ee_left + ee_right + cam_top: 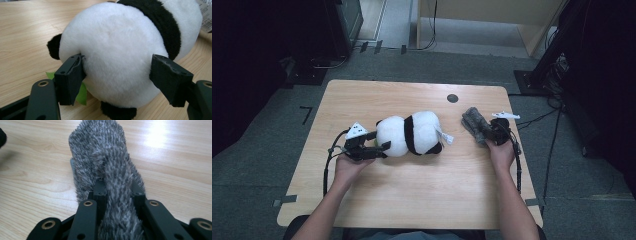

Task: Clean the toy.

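A black-and-white panda plush (412, 132) lies on its side in the middle of the wooden table (412, 200). My left gripper (382, 147) comes at it from the left. In the left gripper view its two pads (72, 72) press into the white round body of the panda plush (120, 37), one on each side. A green scrap (81, 95) peeks out beneath the plush. At the right, a grey furry toy (474, 120) lies on the table. My right gripper (492, 131) is shut on its near end. In the right gripper view the gripper (118, 183) pinches a fold of the grey furry toy (100, 142).
A white paper tag (446, 137) hangs off the panda's right side. A round black cable hole (452, 98) sits near the table's far edge. Dark equipment and cables stand on the floor at both sides. Bare tabletop stretches along the near edge.
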Available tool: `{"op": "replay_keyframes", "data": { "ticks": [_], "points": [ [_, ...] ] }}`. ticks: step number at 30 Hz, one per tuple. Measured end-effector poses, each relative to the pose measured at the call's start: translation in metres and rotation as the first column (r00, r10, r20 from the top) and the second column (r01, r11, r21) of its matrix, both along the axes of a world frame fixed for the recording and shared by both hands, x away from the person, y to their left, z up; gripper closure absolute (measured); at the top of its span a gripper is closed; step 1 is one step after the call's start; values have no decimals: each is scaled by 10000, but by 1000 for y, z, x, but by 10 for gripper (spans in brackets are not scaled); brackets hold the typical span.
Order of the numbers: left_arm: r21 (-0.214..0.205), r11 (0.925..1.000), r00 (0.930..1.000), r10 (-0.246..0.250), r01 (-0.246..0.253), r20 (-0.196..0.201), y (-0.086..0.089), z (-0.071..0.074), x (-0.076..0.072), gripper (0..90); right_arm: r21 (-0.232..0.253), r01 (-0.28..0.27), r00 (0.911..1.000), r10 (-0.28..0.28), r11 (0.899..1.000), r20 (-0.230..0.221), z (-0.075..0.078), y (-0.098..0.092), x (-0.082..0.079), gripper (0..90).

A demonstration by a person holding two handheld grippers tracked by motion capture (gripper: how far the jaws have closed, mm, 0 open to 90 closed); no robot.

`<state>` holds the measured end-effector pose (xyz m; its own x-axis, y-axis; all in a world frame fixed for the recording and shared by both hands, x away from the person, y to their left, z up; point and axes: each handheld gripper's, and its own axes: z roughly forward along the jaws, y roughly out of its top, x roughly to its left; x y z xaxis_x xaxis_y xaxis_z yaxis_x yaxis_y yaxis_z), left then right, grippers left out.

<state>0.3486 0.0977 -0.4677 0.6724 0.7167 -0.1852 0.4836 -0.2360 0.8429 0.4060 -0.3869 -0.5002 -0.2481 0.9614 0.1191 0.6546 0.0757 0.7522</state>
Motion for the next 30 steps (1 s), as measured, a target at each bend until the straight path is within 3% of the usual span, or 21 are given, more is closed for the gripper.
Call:
{"op": "replay_keyframes", "data": {
  "ticks": [11,14,20,25,30],
  "points": [
    [18,9999,9999,109,-109,-119,0,2,-1,268,-37,178,9991,-176,9998,385,38,7,-16,744],
    [117,9999,9999,106,-105,-80,-1,2,-1,261,32,-93,9981,90,10000,605,48,10,-19,744],
    [25,9998,9996,172,-172,-227,-1,1,1,217,-130,-747,9966,751,9971,346,59,21,-19,752],
    [-84,9998,9988,149,-153,-470,-4,-1,6,147,-47,-1246,9913,1247,9922,426,69,34,-20,755],
    [-149,9997,9988,172,-179,-456,-8,-2,10,131,-45,-1578,9866,1578,9875,418,74,44,-20,755]
  ]
}}
